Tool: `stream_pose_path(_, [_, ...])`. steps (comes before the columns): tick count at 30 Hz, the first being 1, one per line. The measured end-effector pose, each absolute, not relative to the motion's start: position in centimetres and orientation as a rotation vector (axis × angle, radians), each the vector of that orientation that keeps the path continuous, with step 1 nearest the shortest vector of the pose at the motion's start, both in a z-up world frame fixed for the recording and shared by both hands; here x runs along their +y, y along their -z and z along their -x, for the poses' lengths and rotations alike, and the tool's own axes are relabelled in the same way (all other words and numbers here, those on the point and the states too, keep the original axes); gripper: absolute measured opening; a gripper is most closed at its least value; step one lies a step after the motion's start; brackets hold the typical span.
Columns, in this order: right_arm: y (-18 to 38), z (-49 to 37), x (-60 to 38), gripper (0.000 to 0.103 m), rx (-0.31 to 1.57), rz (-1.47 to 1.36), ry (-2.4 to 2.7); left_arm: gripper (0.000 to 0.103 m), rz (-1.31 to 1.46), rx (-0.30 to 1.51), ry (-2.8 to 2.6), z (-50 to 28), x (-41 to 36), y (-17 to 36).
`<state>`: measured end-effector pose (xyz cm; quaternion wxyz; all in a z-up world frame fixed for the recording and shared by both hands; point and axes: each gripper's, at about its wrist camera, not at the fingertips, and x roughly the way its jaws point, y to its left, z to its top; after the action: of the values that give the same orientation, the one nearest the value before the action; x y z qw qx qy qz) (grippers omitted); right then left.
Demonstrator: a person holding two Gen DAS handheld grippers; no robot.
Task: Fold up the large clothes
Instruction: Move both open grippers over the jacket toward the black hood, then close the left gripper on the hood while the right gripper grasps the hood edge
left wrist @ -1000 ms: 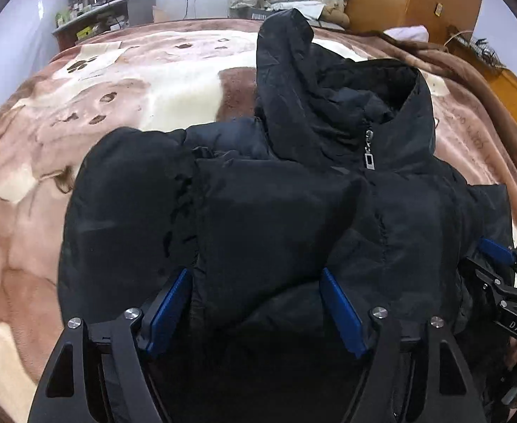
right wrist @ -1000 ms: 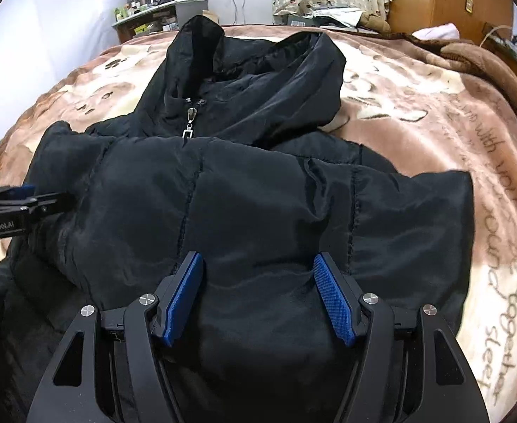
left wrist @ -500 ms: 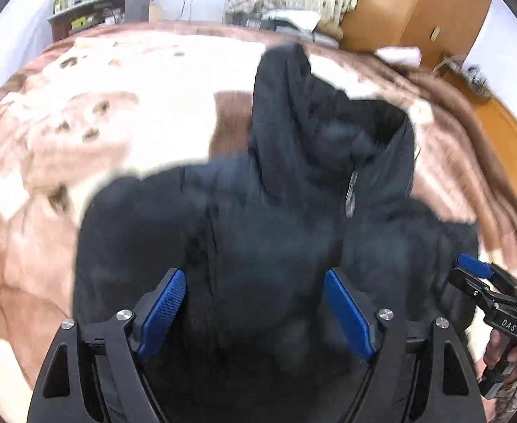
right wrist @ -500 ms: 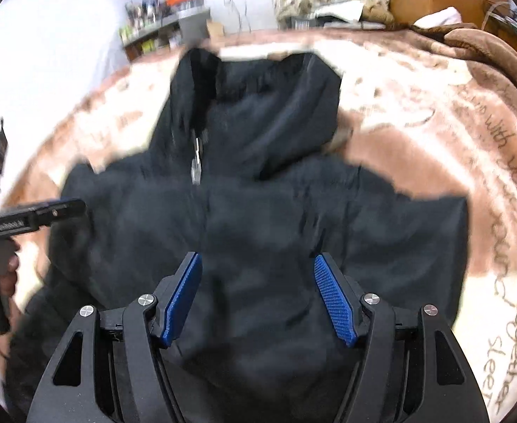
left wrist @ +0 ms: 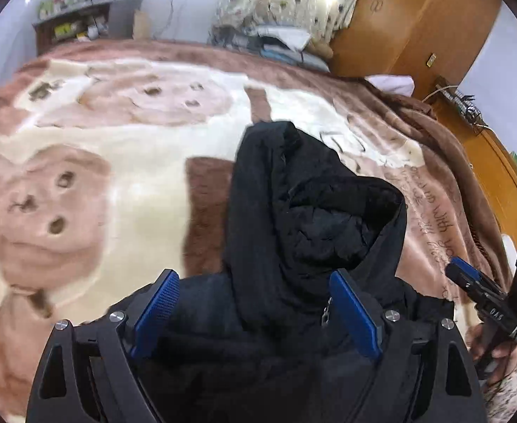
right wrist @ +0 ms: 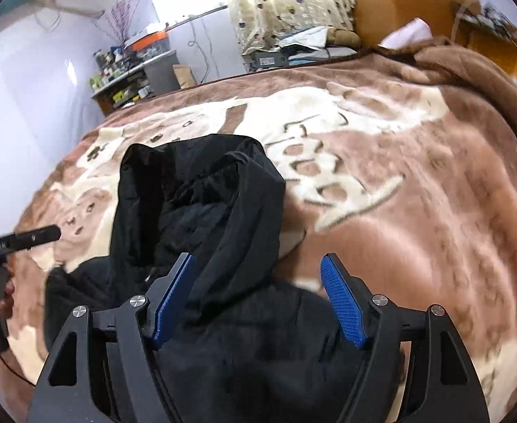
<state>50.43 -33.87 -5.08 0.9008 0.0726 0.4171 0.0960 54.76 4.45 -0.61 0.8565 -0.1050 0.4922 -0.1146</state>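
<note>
Black padded jacket (left wrist: pixel 293 232) — one item, lying on a bed covered by a brown-and-cream blanket (left wrist: pixel 135 162) with a bear pattern and lettering. Hood (right wrist: pixel 202 190) points toward the far end of the bed, its lining open upward; a metal zip pull (left wrist: pixel 325 315) shows below the collar. Body of the garment is bunched near the lower edge of both views.

Left tool (left wrist: pixel 255 303) — above the jacket, blue pads spread, jaws opening; fabric shows between them, but the pads do not press on it. Released.

Right tool (right wrist: pixel 258 296) — likewise above the jacket's near part, jaws opening, nothing gripped. Released. It also appears at the right edge of the left wrist view, held in a hand (left wrist: pixel 494 345).

Background: cluttered shelf (right wrist: pixel 128 81), wooden wardrobe (left wrist: pixel 410 24), patterned curtain (right wrist: pixel 293 3).
</note>
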Motion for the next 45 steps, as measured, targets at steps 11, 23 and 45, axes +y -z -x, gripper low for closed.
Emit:
stream_pose_path(11, [8.4,-56.5,-33.1,0.074,0.9,-0.174,-0.154,0.087,0.148,1.118,0.166,-61.1,0.7,5.6])
stream_pose_path(23, [8.1,-54.6,-30.6,0.003,0.819,-0.045,-0.174,0.007,0.175,1.061,0.175,-60.3,0.3,5.2])
stream_pose_path(45, [6.7,-38.2,-30.9,0.0,0.735,0.159,-0.215,0.007,0.338,0.941,0.225,-45.3,7.0,2.8])
